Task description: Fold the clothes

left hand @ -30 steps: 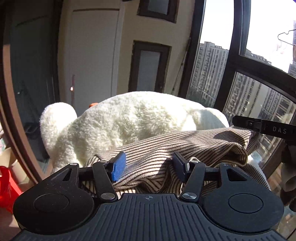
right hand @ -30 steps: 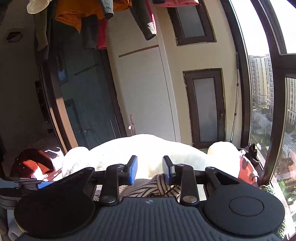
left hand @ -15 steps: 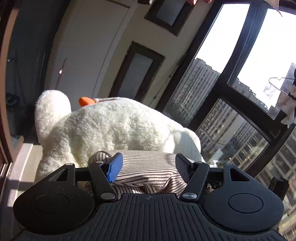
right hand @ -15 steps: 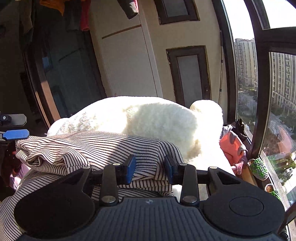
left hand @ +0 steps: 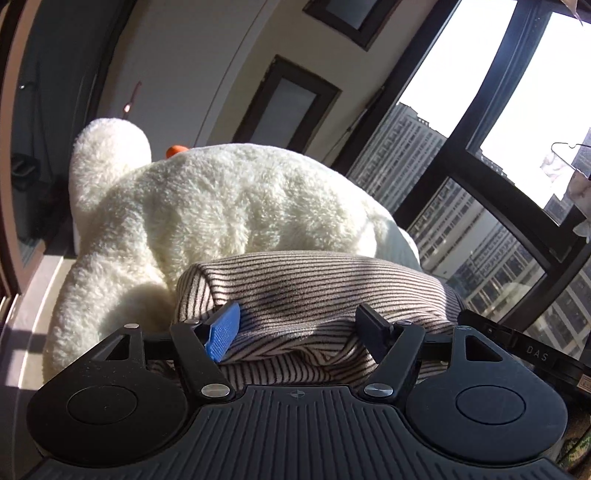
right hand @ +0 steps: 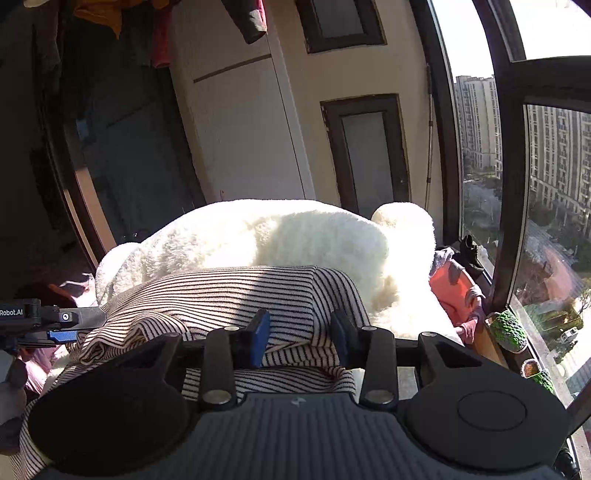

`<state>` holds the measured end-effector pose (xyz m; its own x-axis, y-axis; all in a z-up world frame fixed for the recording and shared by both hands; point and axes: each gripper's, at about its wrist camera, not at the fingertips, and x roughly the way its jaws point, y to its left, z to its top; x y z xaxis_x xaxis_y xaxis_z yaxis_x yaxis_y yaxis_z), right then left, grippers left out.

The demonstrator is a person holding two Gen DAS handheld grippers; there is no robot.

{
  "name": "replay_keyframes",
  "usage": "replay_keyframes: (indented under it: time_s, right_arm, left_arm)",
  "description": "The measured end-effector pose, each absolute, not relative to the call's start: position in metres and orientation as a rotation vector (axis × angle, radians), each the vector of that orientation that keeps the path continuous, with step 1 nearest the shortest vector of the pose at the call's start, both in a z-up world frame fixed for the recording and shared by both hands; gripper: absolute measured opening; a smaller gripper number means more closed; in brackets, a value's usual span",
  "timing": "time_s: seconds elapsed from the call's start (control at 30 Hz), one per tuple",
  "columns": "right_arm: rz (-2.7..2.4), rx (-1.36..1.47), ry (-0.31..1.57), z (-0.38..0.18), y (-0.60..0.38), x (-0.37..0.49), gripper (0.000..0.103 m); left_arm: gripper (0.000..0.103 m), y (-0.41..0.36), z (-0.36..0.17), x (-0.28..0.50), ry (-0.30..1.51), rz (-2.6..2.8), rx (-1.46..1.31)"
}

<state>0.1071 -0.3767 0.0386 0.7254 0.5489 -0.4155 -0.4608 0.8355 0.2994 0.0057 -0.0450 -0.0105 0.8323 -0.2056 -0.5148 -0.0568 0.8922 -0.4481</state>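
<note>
A beige garment with thin dark stripes point(left hand: 317, 288) lies folded in a bundle on a big white plush toy point(left hand: 207, 206). My left gripper point(left hand: 299, 325) is open, its fingers wide apart over the near edge of the bundle, nothing held. In the right wrist view the same striped garment point(right hand: 229, 295) lies under my right gripper point(right hand: 300, 338), which is open with its fingers either side of a fold. The left gripper's finger point(right hand: 70, 317) shows at the garment's left end. The right gripper's finger point(left hand: 517, 347) shows at the right in the left wrist view.
The plush toy point(right hand: 280, 236) fills the space behind. Large windows point(left hand: 480, 155) run along the right. A pink cloth point(right hand: 458, 291) and small potted plants point(right hand: 509, 330) sit on the sill. Clothes hang overhead point(right hand: 110, 14). A cabinet wall point(right hand: 240, 129) stands behind.
Both grippers dropped from a raised pose down to the garment on the plush toy. The garment went from a loose spread to a compact folded bundle. The right gripper's fingers opened wider.
</note>
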Motion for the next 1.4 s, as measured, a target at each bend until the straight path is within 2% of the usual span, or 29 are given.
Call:
replay_keyframes:
  time_s: [0.1, 0.17, 0.2, 0.23, 0.37, 0.47, 0.63, 0.93, 1.13, 1.2, 1.27, 1.3, 1.37, 1.4]
  right_arm:
    - [0.653, 0.286, 0.484, 0.062, -0.380, 0.109, 0.037]
    - [0.744, 0.352, 0.484, 0.066, -0.376, 0.114, 0.050]
    - [0.764, 0.348, 0.481, 0.062, -0.372, 0.116, 0.062]
    - [0.776, 0.335, 0.477, 0.058, -0.368, 0.118, 0.066]
    - [0.701, 0.152, 0.501, 0.027, -0.309, 0.116, 0.073]
    - [0.715, 0.065, 0.451, 0.016, -0.291, 0.110, 0.092]
    - [0.769, 0.048, 0.472, 0.017, -0.294, 0.114, 0.103]
    - [0.768, -0.001, 0.439, 0.014, -0.289, 0.107, 0.103]
    - [0.770, 0.020, 0.410, 0.011, -0.297, 0.106, 0.103]
    - [0.773, 0.019, 0.407, 0.011, -0.297, 0.106, 0.103]
    - [0.785, 0.025, 0.416, 0.013, -0.300, 0.107, 0.103]
    - [0.788, 0.028, 0.418, 0.017, -0.302, 0.106, 0.103]
    - [0.793, 0.030, 0.408, 0.027, -0.309, 0.102, 0.103]
    - [0.779, 0.021, 0.379, 0.034, -0.314, 0.100, 0.098]
  left_arm:
    - [0.085, -0.055, -0.010, 0.007, 0.581, -0.073, -0.418]
    - [0.090, -0.061, -0.011, 0.008, 0.578, -0.073, -0.389]
    - [0.091, -0.065, -0.011, 0.009, 0.578, -0.067, -0.366]
    - [0.093, -0.067, -0.011, 0.009, 0.578, -0.063, -0.351]
    - [0.093, -0.066, -0.012, 0.009, 0.577, -0.068, -0.353]
    - [0.094, -0.063, -0.013, 0.008, 0.573, -0.073, -0.366]
    - [0.097, -0.052, -0.017, 0.007, 0.544, -0.122, -0.455]
    - [0.099, -0.055, -0.003, 0.003, 0.553, -0.119, -0.409]
    - [0.099, -0.028, 0.044, -0.020, 0.403, -0.103, -0.464]
    - [0.099, -0.016, 0.034, -0.008, 0.465, 0.006, -0.467]
    - [0.094, -0.007, 0.009, 0.009, 0.584, 0.092, -0.505]
    - [0.083, -0.003, -0.006, 0.015, 0.638, 0.096, -0.544]
    - [0.085, 0.004, -0.031, 0.015, 0.674, 0.059, -0.673]
    - [0.085, 0.008, -0.037, 0.013, 0.665, 0.042, -0.719]
